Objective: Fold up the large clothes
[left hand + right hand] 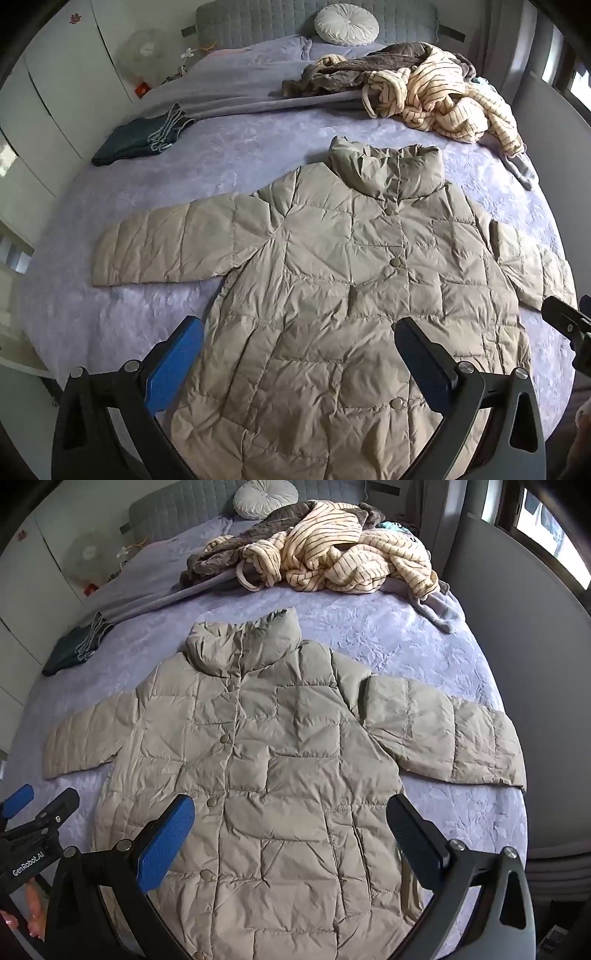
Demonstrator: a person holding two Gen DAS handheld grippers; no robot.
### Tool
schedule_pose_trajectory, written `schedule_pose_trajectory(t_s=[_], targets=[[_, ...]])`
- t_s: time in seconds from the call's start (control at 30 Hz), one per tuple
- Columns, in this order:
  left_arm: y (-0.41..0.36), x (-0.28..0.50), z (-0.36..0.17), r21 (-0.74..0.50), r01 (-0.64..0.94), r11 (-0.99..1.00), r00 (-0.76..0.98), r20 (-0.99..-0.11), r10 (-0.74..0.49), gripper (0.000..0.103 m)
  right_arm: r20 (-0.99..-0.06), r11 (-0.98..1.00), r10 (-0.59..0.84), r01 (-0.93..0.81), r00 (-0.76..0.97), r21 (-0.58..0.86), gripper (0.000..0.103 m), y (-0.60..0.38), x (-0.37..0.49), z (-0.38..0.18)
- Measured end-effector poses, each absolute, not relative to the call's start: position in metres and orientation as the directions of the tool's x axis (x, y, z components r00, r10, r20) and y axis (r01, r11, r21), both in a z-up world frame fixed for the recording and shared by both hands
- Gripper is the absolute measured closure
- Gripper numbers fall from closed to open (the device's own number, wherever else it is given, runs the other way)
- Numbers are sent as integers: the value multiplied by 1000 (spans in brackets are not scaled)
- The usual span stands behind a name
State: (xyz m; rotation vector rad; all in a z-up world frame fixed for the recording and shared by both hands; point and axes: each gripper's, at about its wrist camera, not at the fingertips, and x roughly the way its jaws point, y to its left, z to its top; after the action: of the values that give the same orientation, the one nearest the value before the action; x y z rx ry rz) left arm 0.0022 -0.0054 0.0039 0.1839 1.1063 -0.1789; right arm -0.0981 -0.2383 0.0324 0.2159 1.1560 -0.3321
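lay flat and face up on the lavender bedspread [258,147]: one beige quilted puffer coat [332,277], buttoned, collar [388,166] toward the headboard [258,18], hem nearest the cameras. extended sideways on the cover: both sleeves, the left sleeve [162,247] straight, the right sleeve [443,734] creased near the shoulder. visible down the front placket: a row of snap buttons [395,263].

hovered above the lower part of the coat: left gripper [299,336], fingers spread wide apart, nothing between them. seen with the blue pad [173,365] over the coat's left edge and the dark finger over the coat body. no contact with the fabric discernible.

hovered likewise above the lower right part of the coat: right gripper [290,812], fingers wide apart and empty. positioned with the blue pad [166,842] over the placket area and the dark finger near the coat's right edge, below the right sleeve.

located elsewhere on the bed: a heap of cream striped and brown fleece garments [332,561] near the head end, well apart from the coat; folded dark jeans [144,138] at the left side; a round white cushion [347,24] against the headboard. stood beside the bed at the left: a white fan [142,51].
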Motion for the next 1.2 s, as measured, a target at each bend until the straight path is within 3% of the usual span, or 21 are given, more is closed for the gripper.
schedule_pose_trajectory(t_s=[1.2], targets=[[-9, 2, 5, 60, 243, 968, 435, -899, -54, 0, -919, 929, -150, 369, 365, -6, 0, -237, -96, 33]])
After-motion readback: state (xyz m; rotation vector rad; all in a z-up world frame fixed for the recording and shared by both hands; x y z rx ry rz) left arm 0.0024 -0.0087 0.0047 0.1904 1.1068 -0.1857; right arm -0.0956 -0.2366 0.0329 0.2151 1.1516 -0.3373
